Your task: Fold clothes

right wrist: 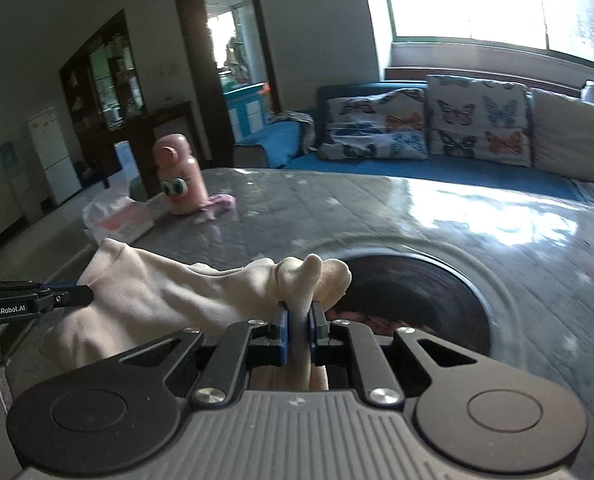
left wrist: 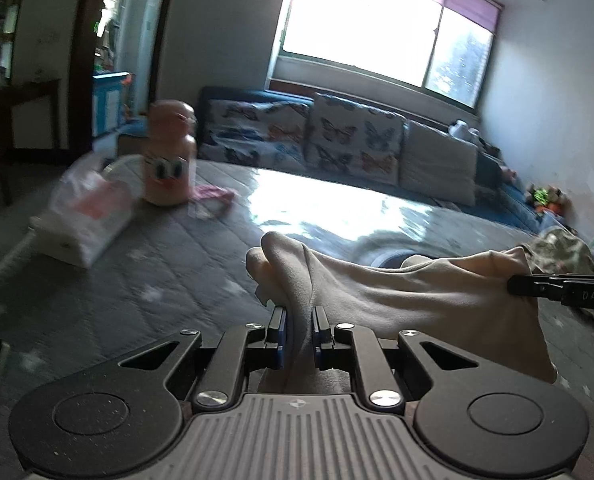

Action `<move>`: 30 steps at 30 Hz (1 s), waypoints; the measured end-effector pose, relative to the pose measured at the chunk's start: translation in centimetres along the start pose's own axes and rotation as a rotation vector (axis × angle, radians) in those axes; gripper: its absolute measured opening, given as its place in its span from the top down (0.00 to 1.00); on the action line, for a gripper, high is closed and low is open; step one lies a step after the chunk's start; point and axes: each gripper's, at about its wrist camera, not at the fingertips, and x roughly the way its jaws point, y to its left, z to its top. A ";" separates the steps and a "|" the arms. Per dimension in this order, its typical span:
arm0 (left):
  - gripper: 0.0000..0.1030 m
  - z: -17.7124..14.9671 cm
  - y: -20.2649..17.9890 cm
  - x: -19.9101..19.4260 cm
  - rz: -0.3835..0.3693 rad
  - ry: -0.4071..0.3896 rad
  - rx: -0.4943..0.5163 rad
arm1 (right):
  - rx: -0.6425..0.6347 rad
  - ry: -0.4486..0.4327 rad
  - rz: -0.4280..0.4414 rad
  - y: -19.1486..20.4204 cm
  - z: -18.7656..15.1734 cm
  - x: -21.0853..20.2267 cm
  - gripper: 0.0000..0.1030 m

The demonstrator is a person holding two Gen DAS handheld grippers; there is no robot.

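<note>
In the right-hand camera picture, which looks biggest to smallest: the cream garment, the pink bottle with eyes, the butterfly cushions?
1. Cream garment, though it is nearest the camera.
2 and 3. Unsure: each butterfly cushion looks larger than the pink bottle, but sits farther back.

Soft, matt, fleecy cream cloth garment [left wrist: 397, 292], creased, low in the frame. Matt black plastic arms with shiny metal rivets on the left gripper [left wrist: 300, 318]; same finish on the right gripper [right wrist: 297, 316], both with blue pads. Grey quilted table cover [left wrist: 169, 280] under a clear sheet, glossy, glaring at centre. Smooth, satin peach plastic bottle with cartoon eyes [left wrist: 171, 152], upper left. Printed butterfly cloth cushions [right wrist: 429, 124], matt, upper right.
</note>
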 end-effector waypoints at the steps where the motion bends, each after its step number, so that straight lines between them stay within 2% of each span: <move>1: 0.86 0.3 0.5 -0.1 0.013 -0.005 -0.004 | -0.007 0.001 0.009 0.5 0.4 0.5 0.91; 12: 0.86 2.3 5.9 0.9 0.139 -0.019 -0.053 | -0.070 0.026 0.092 4.4 4.0 7.2 0.91; 20: 0.86 3.0 8.2 2.6 0.188 -0.002 -0.082 | -0.069 0.051 0.127 5.0 5.4 11.2 0.91; 23: 0.86 2.7 9.0 3.7 0.193 0.025 -0.085 | -0.061 0.066 0.119 5.0 5.4 13.1 0.91; 26: 0.82 2.0 9.6 4.9 0.222 0.070 -0.089 | -0.077 0.109 0.077 4.9 4.7 15.5 0.90; 30: 0.81 1.7 10.5 4.7 0.258 0.070 -0.094 | -0.092 0.100 0.042 4.5 4.4 16.2 0.89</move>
